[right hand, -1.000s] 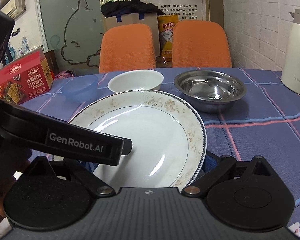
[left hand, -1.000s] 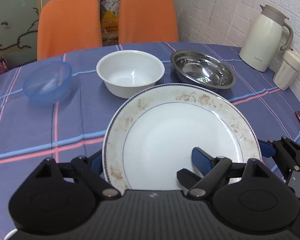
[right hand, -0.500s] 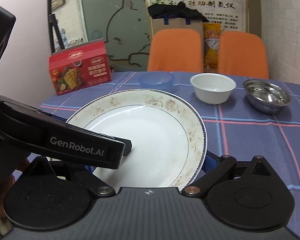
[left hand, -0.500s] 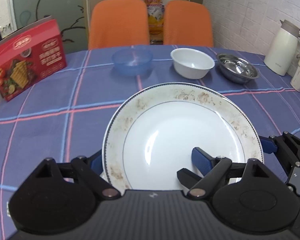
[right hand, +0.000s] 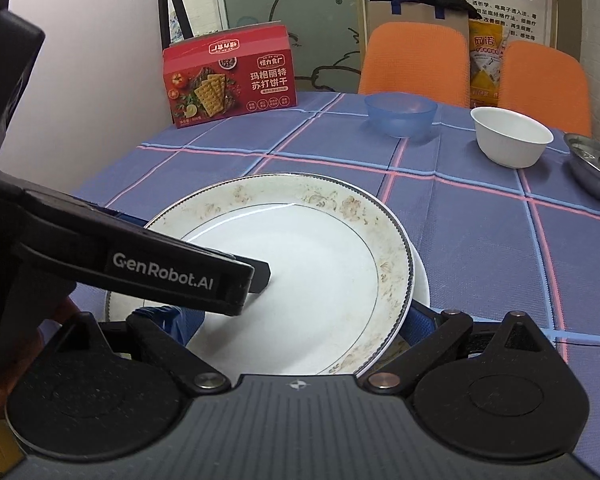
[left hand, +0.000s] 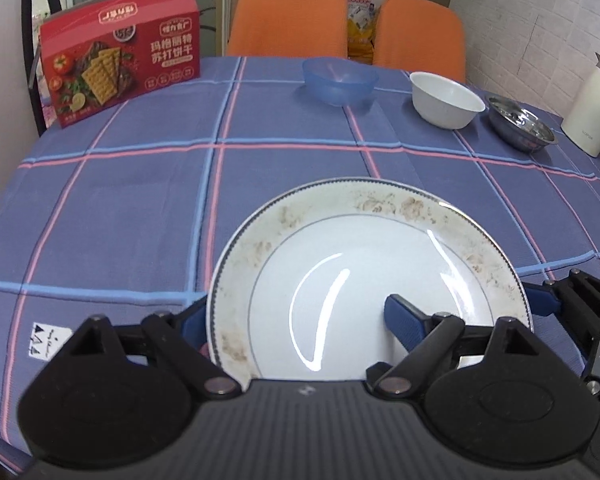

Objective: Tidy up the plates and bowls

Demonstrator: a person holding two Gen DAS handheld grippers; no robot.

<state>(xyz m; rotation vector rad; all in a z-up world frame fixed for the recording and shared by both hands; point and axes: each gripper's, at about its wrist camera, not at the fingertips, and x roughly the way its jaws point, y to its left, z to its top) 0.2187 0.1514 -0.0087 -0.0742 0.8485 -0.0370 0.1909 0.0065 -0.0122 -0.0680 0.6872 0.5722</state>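
The plate (left hand: 364,264) is white with a faded brown floral rim, and we hold it above the near part of the round table (left hand: 140,184), which wears a blue cloth crossed by pink and pale blue lines. Its well is empty (only streaks of reflected light lie on it). In the right wrist view a second white rim (right hand: 420,276) peeks out under its right edge, so there may be another plate beneath; we cannot tell for sure.

Our left gripper (left hand: 296,316) is clamped on the plate's near rim, one blue finger (left hand: 404,320) lying on the well, the other below the left edge. Our right gripper (right hand: 296,320) grips the same plate from the right side, with blue pads showing under the rim on both sides.

At the far left stands a red cracker box (left hand: 120,52), upright and shut. Far right is a cream thermos jug (left hand: 592,108).

Along the far side three bowls sit apart in a row: a steel bowl (left hand: 520,126), a white bowl (left hand: 446,98) and a translucent blue bowl (left hand: 338,80), each empty.

Two orange chairs (left hand: 288,16) stand behind the table.
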